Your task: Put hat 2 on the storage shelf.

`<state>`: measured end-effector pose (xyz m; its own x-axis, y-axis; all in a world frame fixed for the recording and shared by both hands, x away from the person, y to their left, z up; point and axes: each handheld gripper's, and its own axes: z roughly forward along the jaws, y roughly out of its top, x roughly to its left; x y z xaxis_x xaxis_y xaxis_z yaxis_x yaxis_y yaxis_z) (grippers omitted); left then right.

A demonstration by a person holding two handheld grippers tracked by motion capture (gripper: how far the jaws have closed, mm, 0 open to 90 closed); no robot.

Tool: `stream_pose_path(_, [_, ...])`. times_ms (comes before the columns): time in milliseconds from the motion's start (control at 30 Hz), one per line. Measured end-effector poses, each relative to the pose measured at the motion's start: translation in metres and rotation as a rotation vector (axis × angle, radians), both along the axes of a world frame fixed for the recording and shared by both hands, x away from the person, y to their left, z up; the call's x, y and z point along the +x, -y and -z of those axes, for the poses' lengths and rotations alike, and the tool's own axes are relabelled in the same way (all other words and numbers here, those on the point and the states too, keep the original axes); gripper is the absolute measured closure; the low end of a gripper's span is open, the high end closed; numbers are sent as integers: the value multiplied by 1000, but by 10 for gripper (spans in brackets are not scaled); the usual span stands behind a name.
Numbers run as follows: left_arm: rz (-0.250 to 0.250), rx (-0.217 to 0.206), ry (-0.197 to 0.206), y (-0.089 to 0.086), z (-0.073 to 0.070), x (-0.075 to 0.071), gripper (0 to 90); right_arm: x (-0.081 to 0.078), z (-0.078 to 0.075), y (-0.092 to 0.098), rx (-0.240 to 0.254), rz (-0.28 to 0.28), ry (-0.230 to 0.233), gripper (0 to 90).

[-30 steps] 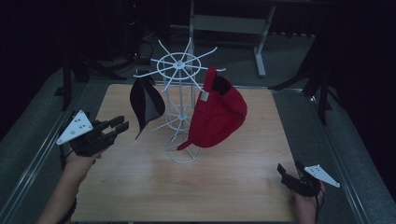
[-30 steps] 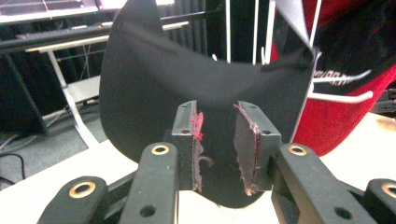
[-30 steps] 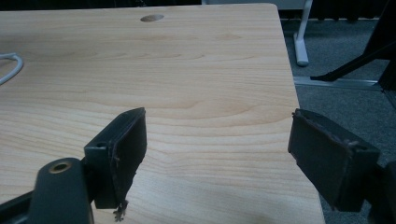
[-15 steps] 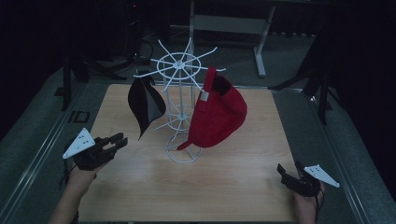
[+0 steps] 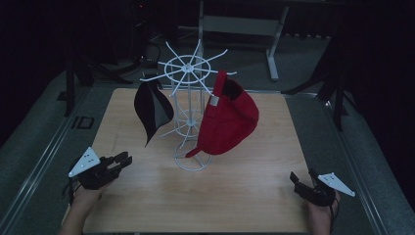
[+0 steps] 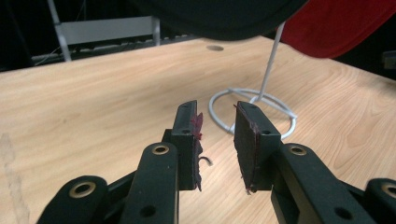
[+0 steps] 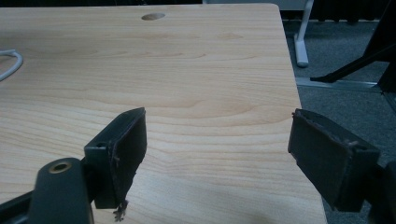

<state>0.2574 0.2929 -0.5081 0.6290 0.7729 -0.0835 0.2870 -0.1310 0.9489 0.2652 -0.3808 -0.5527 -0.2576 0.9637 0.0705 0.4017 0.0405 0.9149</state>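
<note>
A white wire rack (image 5: 192,115) stands mid-desk (image 5: 254,171), a black cap (image 5: 151,110) hanging on its left side and a red cap (image 5: 230,120) on its right. The left tongs (image 5: 125,160), near the desk's left edge, are slightly parted and empty. The right tongs (image 5: 303,177), near the front right corner, gape wide and grip nothing.

The top edge of the left gripper view crops the black cap (image 6: 219,18) and red cap (image 6: 338,25); the white wire rack's (image 6: 266,88) upper part is cut off.
</note>
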Motion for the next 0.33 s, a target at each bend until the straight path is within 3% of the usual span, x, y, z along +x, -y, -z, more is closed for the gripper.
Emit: stream_pose_path(333, [-14,-20,-17,-6,11,-6,711,0,0,0,-5,0,0,192])
